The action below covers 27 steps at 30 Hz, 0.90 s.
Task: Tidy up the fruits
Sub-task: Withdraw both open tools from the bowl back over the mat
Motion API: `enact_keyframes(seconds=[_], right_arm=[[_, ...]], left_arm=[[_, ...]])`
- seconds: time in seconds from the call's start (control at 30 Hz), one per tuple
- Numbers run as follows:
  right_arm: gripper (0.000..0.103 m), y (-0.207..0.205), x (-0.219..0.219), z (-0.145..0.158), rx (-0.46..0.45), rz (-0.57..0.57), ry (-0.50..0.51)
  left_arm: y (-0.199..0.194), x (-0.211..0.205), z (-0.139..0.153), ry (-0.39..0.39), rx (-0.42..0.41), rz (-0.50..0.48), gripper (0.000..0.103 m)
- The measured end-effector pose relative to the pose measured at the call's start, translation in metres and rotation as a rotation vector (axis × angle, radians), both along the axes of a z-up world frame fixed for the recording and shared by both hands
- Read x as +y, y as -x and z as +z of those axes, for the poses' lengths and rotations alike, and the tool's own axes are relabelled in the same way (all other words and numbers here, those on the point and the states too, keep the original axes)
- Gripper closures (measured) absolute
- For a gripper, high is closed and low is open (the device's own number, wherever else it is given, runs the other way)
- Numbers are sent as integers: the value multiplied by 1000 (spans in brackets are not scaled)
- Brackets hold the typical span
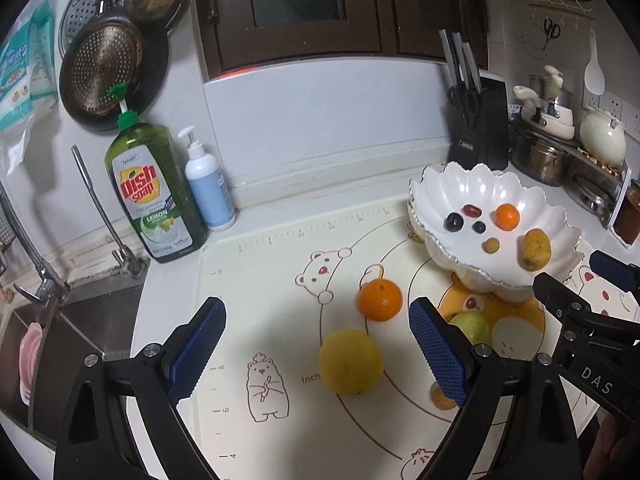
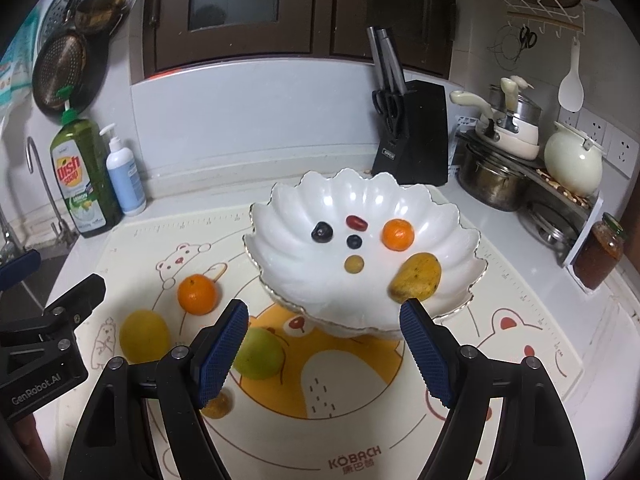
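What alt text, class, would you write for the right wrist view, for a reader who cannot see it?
An open right gripper hangs over a bear-print mat, facing a white bowl holding a small orange, a mango and small fruits. An orange, lemon and green fruit lie on the mat.

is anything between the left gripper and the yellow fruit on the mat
Nothing visible. The left gripper is open and the yellow fruit lies on the mat just ahead between its fingers' line. The orange sits beyond it, the green fruit off to the right behind a finger.
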State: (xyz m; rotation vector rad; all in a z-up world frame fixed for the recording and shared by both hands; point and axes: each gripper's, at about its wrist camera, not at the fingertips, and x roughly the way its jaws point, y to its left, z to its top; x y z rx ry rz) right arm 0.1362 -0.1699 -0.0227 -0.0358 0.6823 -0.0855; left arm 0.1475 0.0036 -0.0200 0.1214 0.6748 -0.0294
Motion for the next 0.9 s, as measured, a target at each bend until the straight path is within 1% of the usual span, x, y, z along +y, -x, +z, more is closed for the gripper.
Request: enact_keyframes(seconds=[0.27,0.6,0.8,0.9], right_arm=[[24,3,3,-14,17,6,-3],[24,19,18,-37,48,43,-17],[24,26,34,-52,67,63,-22],[24,29,41,-57,72,60,-20]], left_arm=[[4,3,-16,-3,25,-3,9],[22,11,-34,-11,46,-36,10],[18,17,-44,14,85,-102,11],[13,16,-47,-10,92,-149,13]])
